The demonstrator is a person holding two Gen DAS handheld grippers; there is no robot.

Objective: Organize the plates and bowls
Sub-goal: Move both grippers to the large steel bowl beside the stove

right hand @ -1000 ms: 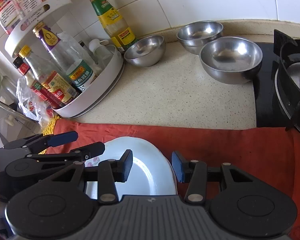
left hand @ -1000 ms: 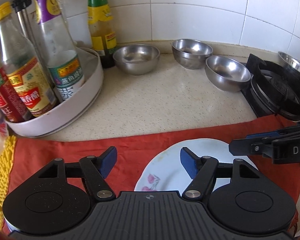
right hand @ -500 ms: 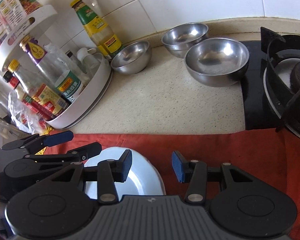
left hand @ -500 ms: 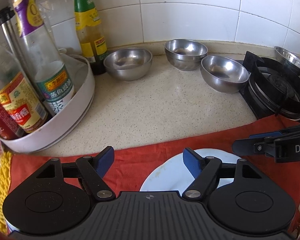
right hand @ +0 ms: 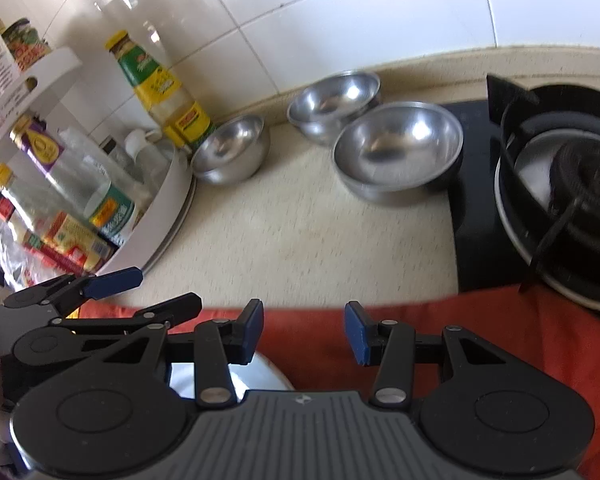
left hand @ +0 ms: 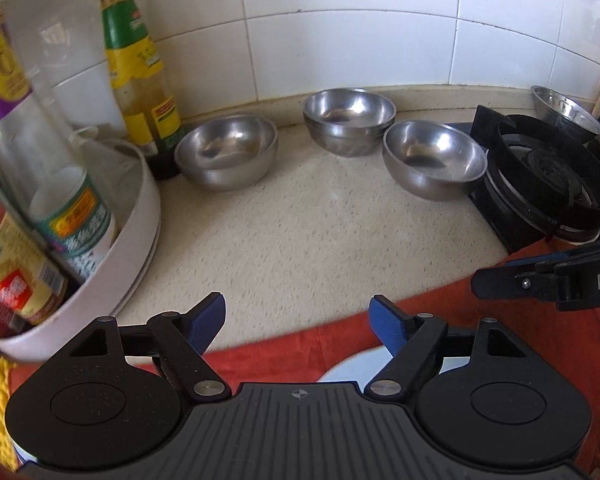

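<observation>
Three steel bowls stand at the back of the beige counter: a left bowl (left hand: pixel 227 151) (right hand: pixel 231 148), a far bowl (left hand: pixel 349 119) (right hand: pixel 333 100) and a right bowl (left hand: pixel 434 158) (right hand: pixel 398 149) beside the stove. A white plate (left hand: pixel 352 370) (right hand: pixel 268 372) lies on the red cloth, mostly hidden under the grippers. My left gripper (left hand: pixel 298 320) is open and empty above the cloth's edge. My right gripper (right hand: pixel 304 330) is open and empty, to the right of the left one.
A white round rack (left hand: pixel 112 264) (right hand: pixel 168 200) with several sauce bottles stands at the left. A green-labelled bottle (left hand: pixel 140 76) stands by the wall. A black gas burner (left hand: pixel 548 184) (right hand: pixel 560 200) is at the right, with another steel bowl (left hand: pixel 564 112) behind it. A red cloth (right hand: pixel 480 340) covers the front.
Both grippers have moved forward toward the bowls. The plate has slipped almost out of sight beneath them. Both stay open.
</observation>
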